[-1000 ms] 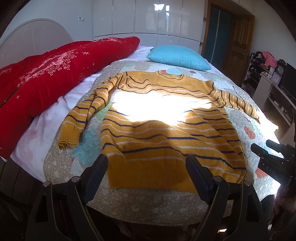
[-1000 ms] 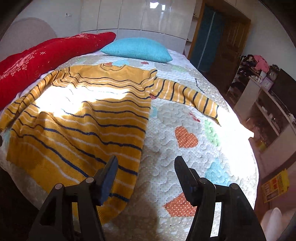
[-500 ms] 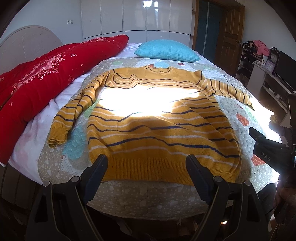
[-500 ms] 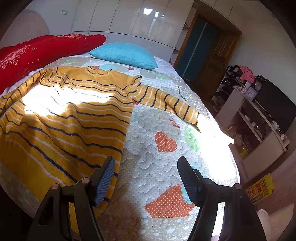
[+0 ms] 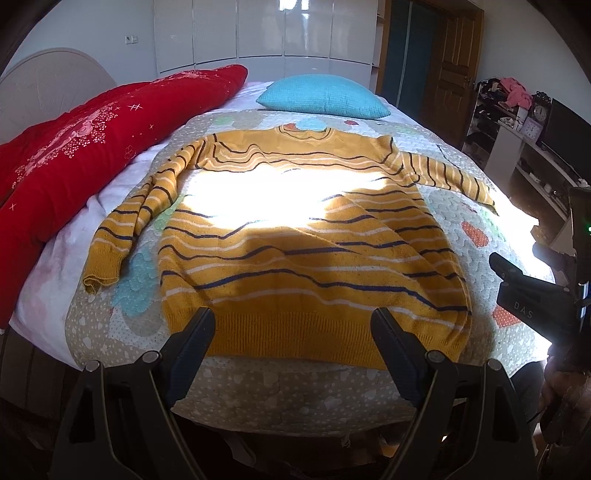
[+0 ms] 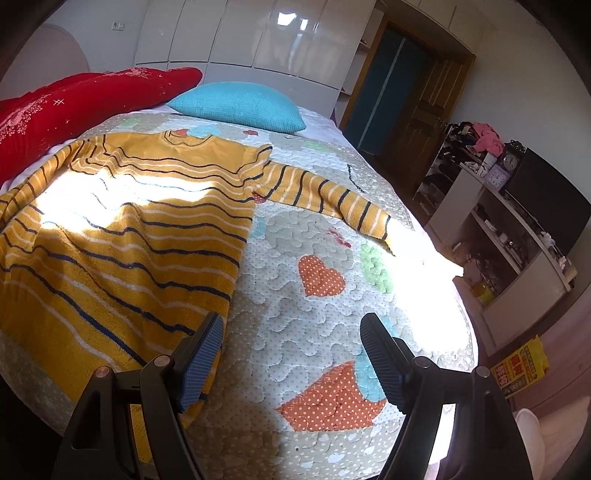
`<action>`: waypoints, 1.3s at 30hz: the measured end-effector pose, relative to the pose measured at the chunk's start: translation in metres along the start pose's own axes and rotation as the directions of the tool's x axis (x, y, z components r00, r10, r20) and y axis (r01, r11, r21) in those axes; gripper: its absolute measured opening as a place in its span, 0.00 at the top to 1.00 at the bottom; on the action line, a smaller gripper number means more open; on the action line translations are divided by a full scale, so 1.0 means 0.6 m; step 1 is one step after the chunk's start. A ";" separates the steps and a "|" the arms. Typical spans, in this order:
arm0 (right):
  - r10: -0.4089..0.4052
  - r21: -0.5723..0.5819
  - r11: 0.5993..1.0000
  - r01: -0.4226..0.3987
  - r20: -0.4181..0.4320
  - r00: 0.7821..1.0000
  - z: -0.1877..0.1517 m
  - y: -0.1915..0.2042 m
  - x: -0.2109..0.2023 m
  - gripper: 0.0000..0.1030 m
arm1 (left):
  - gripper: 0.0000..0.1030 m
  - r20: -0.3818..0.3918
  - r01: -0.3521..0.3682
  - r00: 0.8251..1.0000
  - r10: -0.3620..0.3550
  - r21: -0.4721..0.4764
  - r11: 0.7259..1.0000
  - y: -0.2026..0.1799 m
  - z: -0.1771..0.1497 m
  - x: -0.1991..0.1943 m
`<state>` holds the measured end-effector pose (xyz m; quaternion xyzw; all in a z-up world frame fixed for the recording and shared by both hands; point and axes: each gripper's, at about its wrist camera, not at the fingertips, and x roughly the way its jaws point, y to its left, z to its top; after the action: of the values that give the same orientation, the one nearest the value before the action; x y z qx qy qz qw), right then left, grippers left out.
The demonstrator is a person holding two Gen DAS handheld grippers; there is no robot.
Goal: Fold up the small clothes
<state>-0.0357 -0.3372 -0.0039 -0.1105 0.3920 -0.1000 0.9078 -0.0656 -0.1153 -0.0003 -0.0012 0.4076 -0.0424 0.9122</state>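
Flat: ribbed striped knit sweater [image 5: 295, 236] | left gripper [image 5: 291, 332] released | right gripper [image 6: 291, 336] opening, seemingly empty

Ribbed knit wool sweater [image 5: 310, 258] on quilted, stitched cotton bedspread [image 6: 332, 321]; behind it, glossy white wardrobe panels [image 5: 280, 33], varnished wooden door [image 5: 454, 62]; matt black plastic fingers [image 6: 201, 354], grooved pads.

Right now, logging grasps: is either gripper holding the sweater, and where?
Nothing is held. The sweater lies flat; left gripper open, right gripper jaws opening, empty.
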 end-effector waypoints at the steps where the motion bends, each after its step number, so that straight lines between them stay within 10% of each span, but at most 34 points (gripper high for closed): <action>1: -0.001 0.002 1.000 0.001 -0.002 1.000 -0.001 0.000 0.001 0.21 | 0.17 -0.002 0.001 1.000 -0.001 0.002 1.000 0.000 0.000 0.000; 39: 0.027 0.017 1.000 -0.026 -0.064 0.998 -0.018 -0.010 0.026 0.19 | 0.17 -0.031 0.009 0.999 -0.009 -0.023 1.000 0.009 -0.015 0.017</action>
<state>-0.0334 -0.3485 -0.0202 -0.0946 0.4216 -0.0947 0.8969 -0.0651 -0.1104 -0.0140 -0.0129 0.4222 -0.0419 0.9054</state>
